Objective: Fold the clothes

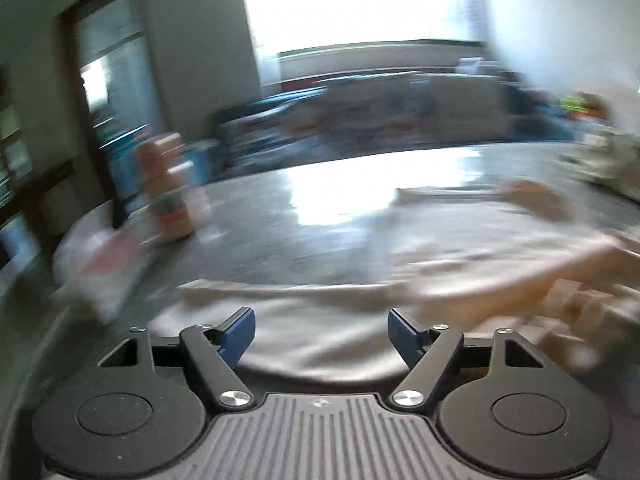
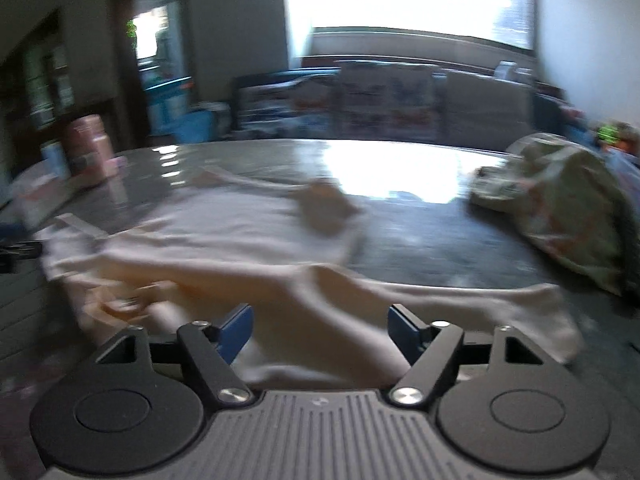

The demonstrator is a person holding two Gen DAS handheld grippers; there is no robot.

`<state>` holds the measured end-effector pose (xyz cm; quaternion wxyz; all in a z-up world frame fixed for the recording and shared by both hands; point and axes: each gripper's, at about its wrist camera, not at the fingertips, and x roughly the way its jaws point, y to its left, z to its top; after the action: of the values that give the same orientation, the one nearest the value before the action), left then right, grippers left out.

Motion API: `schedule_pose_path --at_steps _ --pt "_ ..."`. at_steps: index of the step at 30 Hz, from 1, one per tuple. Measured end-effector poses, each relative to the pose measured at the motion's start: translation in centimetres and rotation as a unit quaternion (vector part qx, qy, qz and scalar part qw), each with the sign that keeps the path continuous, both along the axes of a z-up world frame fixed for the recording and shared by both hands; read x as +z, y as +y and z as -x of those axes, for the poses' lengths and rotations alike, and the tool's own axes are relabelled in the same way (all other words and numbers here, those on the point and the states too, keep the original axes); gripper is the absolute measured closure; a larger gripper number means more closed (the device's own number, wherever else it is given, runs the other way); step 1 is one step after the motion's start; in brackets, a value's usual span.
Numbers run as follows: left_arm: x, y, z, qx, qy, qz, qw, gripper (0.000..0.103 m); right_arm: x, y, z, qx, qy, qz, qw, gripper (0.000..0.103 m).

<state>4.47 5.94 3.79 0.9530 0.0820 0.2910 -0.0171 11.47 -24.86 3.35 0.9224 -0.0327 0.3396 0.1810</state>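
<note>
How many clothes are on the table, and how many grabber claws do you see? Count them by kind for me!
Cream garment spread out on the table: 1
Patterned greenish cloth bundle at the right side: 1
Grippers, both open: 2, the left gripper and the right gripper
Total: 4
Blurry things stand at the table's left edge; I left them out.

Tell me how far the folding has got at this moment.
Early. Done: the cream garment is laid out on the table, though rumpled, with no neat fold visible. In hand: nothing; the left gripper and right gripper are both open above its near edge. Left: every fold, plus the patterned cloth pile.
</note>
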Motion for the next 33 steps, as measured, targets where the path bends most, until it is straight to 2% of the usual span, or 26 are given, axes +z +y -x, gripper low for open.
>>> schedule_pose_path --at_steps 3,6,13,17,19,22,24,25,26,29,33 --pt "-0.3 -2.9 0.5 -0.077 0.002 0.0 0.9971 0.044 0.2 2.1 0.7 0.053 0.007 -0.012 0.998 0.044" --pt "-0.6 -4.7 0.4 -0.122 0.002 -0.007 0.9925 0.05 0.0 4.0 1.1 0.096 0.017 -0.017 0.995 0.049" --pt "-1.7 -6.6 -0.1 -0.194 0.009 -0.018 0.9807 0.05 -0.9 7.1 1.2 0.149 0.021 0.001 0.989 0.057" --pt "-1.9 -7.2 0.3 -0.225 0.003 -0.024 0.974 0.057 -1.6 8.2 1.0 0.159 0.014 0.013 0.987 0.063" --pt "-2.2 -7.6 0.1 -0.232 0.006 -0.027 0.9723 0.064 -1.8 8.5 0.8 0.16 0.014 0.012 0.987 0.067" --pt "-2.6 -7.6 -0.5 -0.227 0.016 -0.018 0.9736 0.08 -2.1 8.7 0.6 0.158 0.015 0.014 0.987 0.078" --pt "-2.6 -7.5 -0.6 -0.223 0.019 -0.014 0.9745 0.09 -2.1 8.7 0.6 0.156 0.014 0.014 0.987 0.09" --pt "-2.6 -7.5 -0.4 -0.221 0.018 -0.014 0.975 0.094 -2.0 8.7 0.7 0.156 0.012 0.014 0.988 0.092" --pt "-2.5 -7.4 -0.3 -0.219 0.016 -0.013 0.9754 0.096 -1.8 8.5 1.0 0.156 0.008 0.013 0.988 0.095" --pt "-1.6 -7.1 0.7 -0.211 0.004 -0.01 0.9774 0.101 -0.8 8.1 2.1 0.157 -0.007 0.01 0.987 0.097" --pt "-0.3 -6.2 2.8 -0.206 -0.007 -0.001 0.9786 0.101 0.9 7.4 4.4 0.166 -0.03 0.007 0.986 0.098"
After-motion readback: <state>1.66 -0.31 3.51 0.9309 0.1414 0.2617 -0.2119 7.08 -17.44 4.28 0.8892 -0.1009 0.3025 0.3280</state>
